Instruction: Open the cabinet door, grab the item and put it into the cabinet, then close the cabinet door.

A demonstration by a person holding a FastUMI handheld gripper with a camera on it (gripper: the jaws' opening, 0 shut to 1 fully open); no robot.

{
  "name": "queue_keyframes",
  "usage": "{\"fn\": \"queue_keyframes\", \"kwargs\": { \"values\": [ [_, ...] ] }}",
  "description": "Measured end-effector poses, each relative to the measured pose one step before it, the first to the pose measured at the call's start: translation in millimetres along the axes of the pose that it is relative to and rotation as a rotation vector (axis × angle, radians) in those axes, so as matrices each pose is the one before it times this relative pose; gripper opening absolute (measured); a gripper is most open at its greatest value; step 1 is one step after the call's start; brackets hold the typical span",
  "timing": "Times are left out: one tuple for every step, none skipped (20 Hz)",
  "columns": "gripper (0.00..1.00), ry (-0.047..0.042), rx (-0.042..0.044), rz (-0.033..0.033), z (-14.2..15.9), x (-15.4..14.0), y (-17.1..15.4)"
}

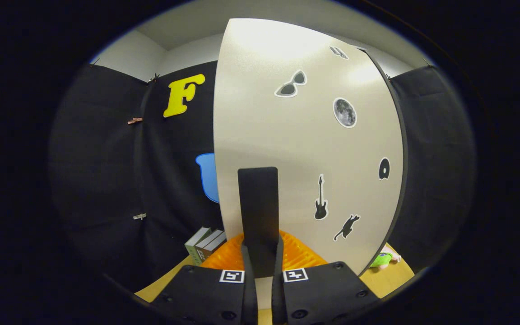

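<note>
A white cabinet door (305,149) with several stickers stands close ahead of me. Its flat dark handle (258,203) rises upright between my fingers. My gripper (262,255) is shut on the lower end of this handle, one finger pressing on each side. A small green and pink toy (383,259) lies on the wooden table (395,275), past the door's right edge and partly hidden by it. I cannot tell how far the door is swung, and the cabinet's inside is hidden.
An orange ribbed rack (303,255) lies on the table under the door, just beyond my fingers. A few books (204,246) lean to the left of it, against the booth's black cloth wall (106,180).
</note>
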State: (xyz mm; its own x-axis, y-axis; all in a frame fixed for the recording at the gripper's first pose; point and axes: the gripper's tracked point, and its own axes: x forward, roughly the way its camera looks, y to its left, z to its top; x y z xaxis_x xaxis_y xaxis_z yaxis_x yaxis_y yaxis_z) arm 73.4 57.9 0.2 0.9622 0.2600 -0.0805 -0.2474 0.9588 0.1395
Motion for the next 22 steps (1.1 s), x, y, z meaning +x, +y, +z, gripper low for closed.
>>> {"fn": "queue_keyframes", "kwargs": {
  "values": [
    [0.16,-0.00295,-0.01232,0.00358,1.13,-10.9,-5.52],
    [0.16,0.00011,-0.00758,0.00152,0.19,-11.59,-5.72],
    [0.16,0.00138,0.00121,0.00043,1.18,-9.87,-5.23],
    [0.16,0.00218,0.00386,0.00007,-0.11,-10.74,-6.34],
    [0.16,0.00266,-0.00018,-0.00136,-0.17,-10.55,-7.73],
    [0.16,0.0018,-0.0049,-0.00478,0.45,-9.94,-6.73],
    [0.16,0.00045,-0.00464,-0.00749,0.78,-9.15,-5.43],
    [0.16,-0.00214,-0.00062,-0.00832,0.15,-5.93,-5.03],
    [0.16,-0.00217,-0.00186,-0.00809,0.03,-6.02,-6.26],
    [0.15,-0.00009,-0.00107,-0.00765,-0.05,-7.1,-7.75],
    [0.16,-0.00116,-0.00584,-0.00641,0.07,-5.89,-6.91],
    [0.15,0.00071,-0.0074,-0.00468,0.0,-4.15,-5.45],
    [0.15,0.0001,-0.00132,-0.00531,0.12,-4.79,-4.93],
    [0.15,0.00122,0.00099,-0.00673,-0.41,-2.81,-4.77],
    [0.15,-0.00189,-0.0009,-0.00909,1.06,-3.83,-5.54],
    [0.15,-0.00104,-0.00439,-0.0116,-1.26,-3.32,-6.23],
    [0.15,-0.00373,0.00015,-0.01064,1.41,-3.63,-4.12],
    [0.15,-0.00012,0.00406,-0.01141,-0.11,-4.25,-7.86],
    [0.15,-0.00107,0.00347,-0.00826,0.25,-6.01,-8.87],
    [0.15,0.00054,0.00271,-0.00996,0.48,-4.42,-8.2],
    [0.15,0.00173,-0.00253,-0.01026,-0.21,-4.09,-7.98],
    [0.15,0.00026,-0.0016,-0.01341,0.62,-3.23,-7.19]
  ]
}}
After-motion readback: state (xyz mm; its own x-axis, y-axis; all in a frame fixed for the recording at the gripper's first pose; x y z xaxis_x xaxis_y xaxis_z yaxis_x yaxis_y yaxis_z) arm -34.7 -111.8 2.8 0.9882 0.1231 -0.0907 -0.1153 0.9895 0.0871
